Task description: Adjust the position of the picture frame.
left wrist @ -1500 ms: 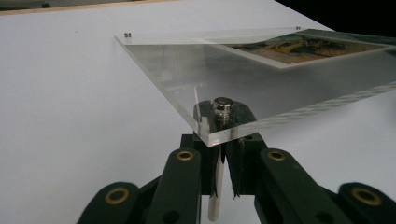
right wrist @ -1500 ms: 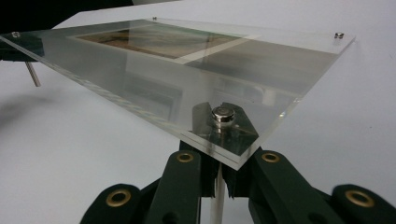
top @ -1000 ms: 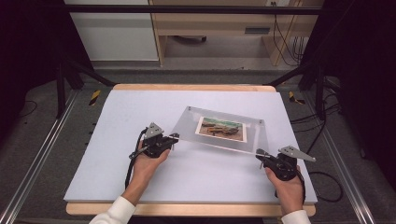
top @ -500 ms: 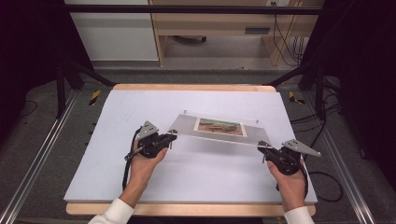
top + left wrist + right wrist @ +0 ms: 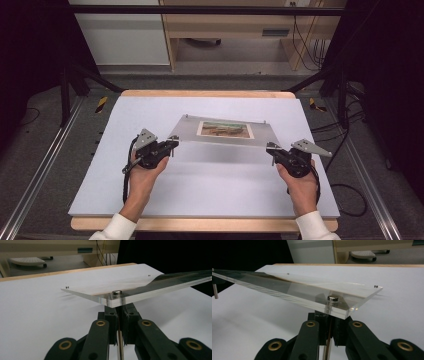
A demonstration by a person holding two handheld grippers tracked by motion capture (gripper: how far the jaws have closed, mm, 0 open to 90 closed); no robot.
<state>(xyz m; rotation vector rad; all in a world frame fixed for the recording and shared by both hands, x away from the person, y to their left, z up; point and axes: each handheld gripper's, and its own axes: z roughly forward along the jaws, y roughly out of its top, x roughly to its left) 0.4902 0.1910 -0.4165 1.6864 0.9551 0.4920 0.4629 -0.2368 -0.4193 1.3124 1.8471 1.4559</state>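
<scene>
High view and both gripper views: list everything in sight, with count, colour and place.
frame: 1, clear acrylic, held above the mat by its two near corners, near edge raised
picture: 1, brown and green, inside the frame
studs: 4, silver, one at each corner of the frame
mat: 1, white, covers the table
table: 1, light wood, edge shows round the mat
cabinet: 1, light wood, on the floor beyond the table
left gripper: 1, black, shut on the frame's near left corner post
right gripper: 1, black, shut on the near right corner post
hands: 2, each holding a gripper
</scene>
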